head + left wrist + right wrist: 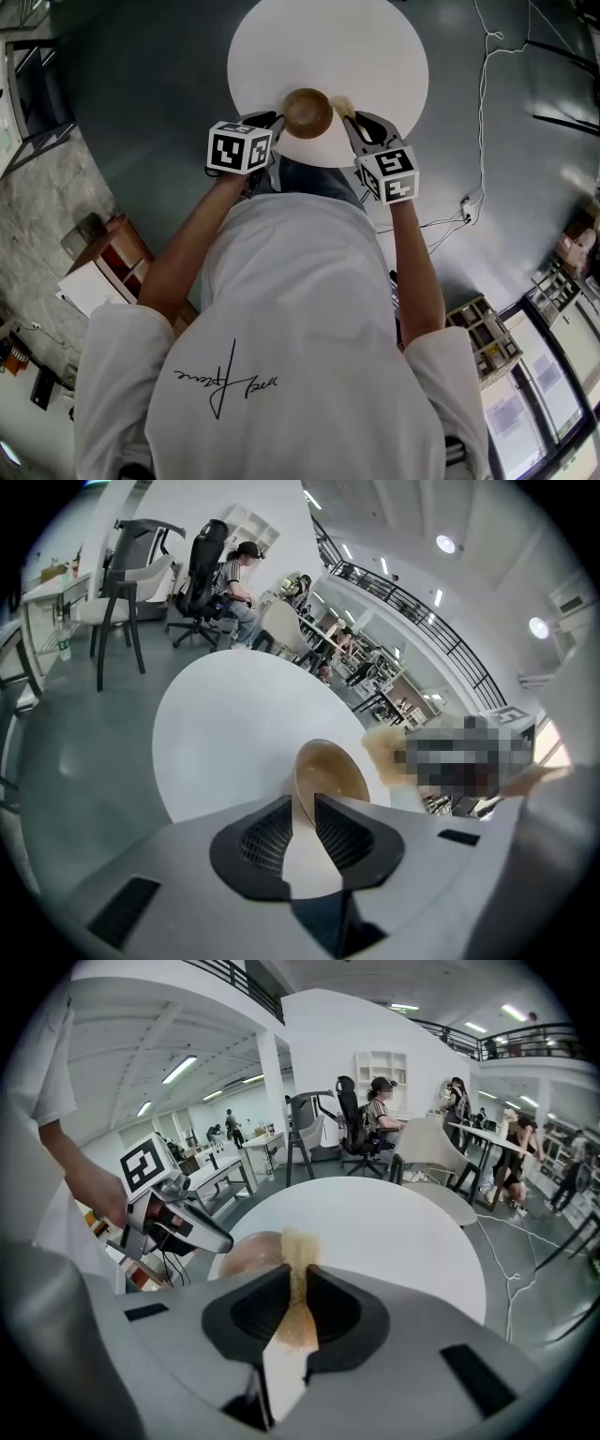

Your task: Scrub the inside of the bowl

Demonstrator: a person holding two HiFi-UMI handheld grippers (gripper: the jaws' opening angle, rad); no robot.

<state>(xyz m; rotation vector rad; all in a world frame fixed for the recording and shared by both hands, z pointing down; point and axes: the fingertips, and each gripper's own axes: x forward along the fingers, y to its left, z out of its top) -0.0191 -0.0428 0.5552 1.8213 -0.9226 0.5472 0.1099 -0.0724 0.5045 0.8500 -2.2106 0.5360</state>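
A small brown bowl point(307, 112) is held over the near edge of the round white table point(328, 47). My left gripper point(274, 120) is shut on the bowl's rim; in the left gripper view the rim of the bowl point(333, 771) runs between the pads of this gripper point(305, 808), and the bowl's inside faces right. My right gripper point(349, 120) is shut on a tan scrub sponge point(342, 103). In the right gripper view the sponge point(298, 1251) sticks out past that gripper's jaws point(297, 1283), just right of the bowl point(248, 1252). From the left gripper view the sponge point(384, 752) sits beside the bowl's mouth.
The person's body stands right against the table's near edge. White cables point(483, 112) and a power strip point(472, 202) lie on the grey floor to the right. A low cabinet point(112, 253) stands at the left. Chairs point(202, 569) and seated people are far beyond the table.
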